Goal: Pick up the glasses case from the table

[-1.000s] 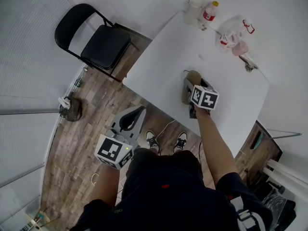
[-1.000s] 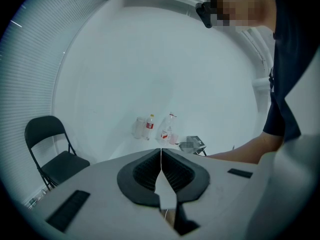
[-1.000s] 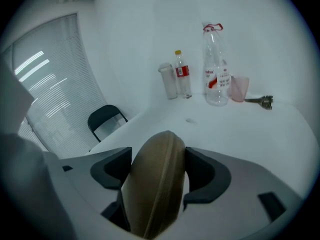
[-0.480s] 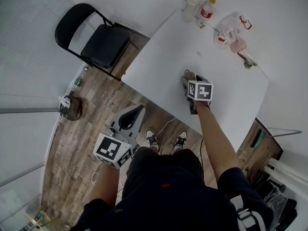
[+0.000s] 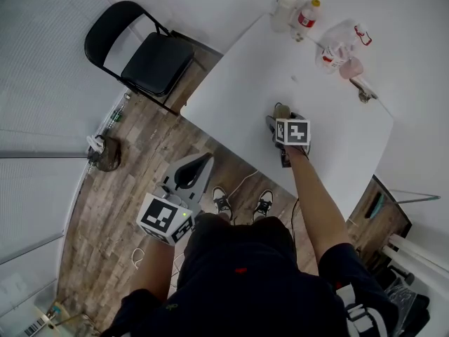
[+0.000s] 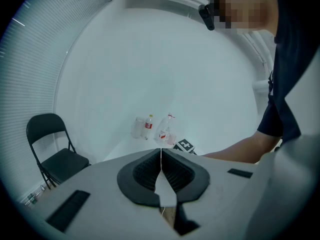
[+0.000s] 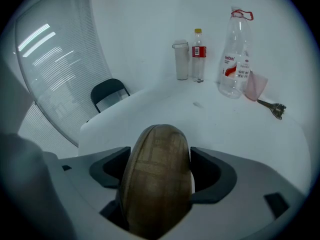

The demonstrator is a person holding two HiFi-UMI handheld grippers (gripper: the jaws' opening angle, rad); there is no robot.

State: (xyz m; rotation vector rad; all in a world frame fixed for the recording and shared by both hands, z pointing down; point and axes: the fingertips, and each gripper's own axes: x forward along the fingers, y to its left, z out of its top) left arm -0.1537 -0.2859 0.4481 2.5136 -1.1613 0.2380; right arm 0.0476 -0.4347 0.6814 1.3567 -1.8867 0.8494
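The brown oval glasses case (image 5: 283,110) (image 7: 157,179) lies on the white table (image 5: 238,83) near its front edge. My right gripper (image 5: 280,121) (image 7: 159,170) points steeply down over it, one jaw on each side of the case. Its jaws are opening, and a thin gap shows at the right pad. In the head view the marker cube hides most of the case. My left gripper (image 5: 201,161) (image 6: 161,170) hangs off the table over the wooden floor, shut with nothing between its jaws.
At the table's far end stand a white cup (image 7: 181,60), a small red-labelled bottle (image 7: 198,54), a large clear bottle (image 7: 236,54), a pink pouch (image 7: 255,86) and keys (image 7: 274,107). A black folding chair (image 5: 144,58) stands left of the table.
My right gripper has sunk lower over the case, so its cube now covers more of it. The left gripper has stayed in place.
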